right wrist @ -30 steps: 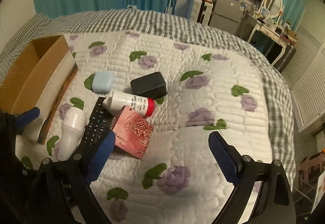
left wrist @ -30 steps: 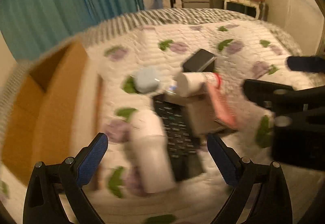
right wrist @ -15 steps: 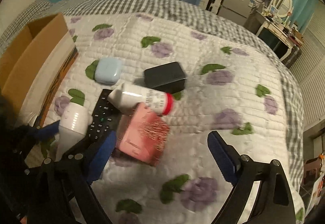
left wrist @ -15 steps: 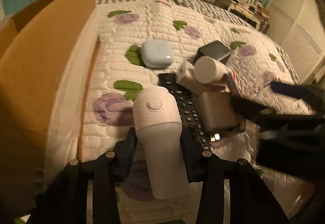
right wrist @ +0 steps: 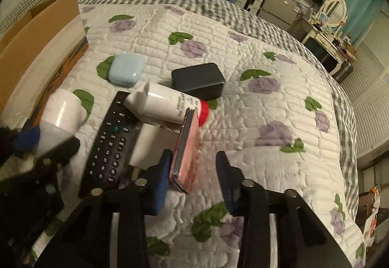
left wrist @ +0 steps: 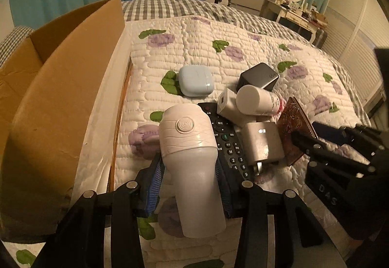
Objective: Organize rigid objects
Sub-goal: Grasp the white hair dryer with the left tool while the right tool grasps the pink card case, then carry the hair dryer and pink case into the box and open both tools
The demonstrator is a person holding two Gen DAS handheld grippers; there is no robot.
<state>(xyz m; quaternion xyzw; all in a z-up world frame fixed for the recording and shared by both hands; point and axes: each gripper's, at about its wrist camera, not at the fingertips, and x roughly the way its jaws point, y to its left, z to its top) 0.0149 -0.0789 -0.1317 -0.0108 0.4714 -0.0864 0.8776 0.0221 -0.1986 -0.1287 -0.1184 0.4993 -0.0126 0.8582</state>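
Left tongs (left wrist: 188,183) pinch the white bottle (left wrist: 192,161) beside the cardboard box (left wrist: 60,88); right tongs (right wrist: 193,178), half-open, straddle the tilted pink case (right wrist: 186,146). We should lift straight, avoiding the remote (right wrist: 109,139).

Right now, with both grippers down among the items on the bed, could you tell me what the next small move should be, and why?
Probably lift the left gripper straight up: its pads already clamp the white bottle, which lies beside the remote control. The open cardboard box waits just to its left. The right gripper straddles the pink case, not yet closed.
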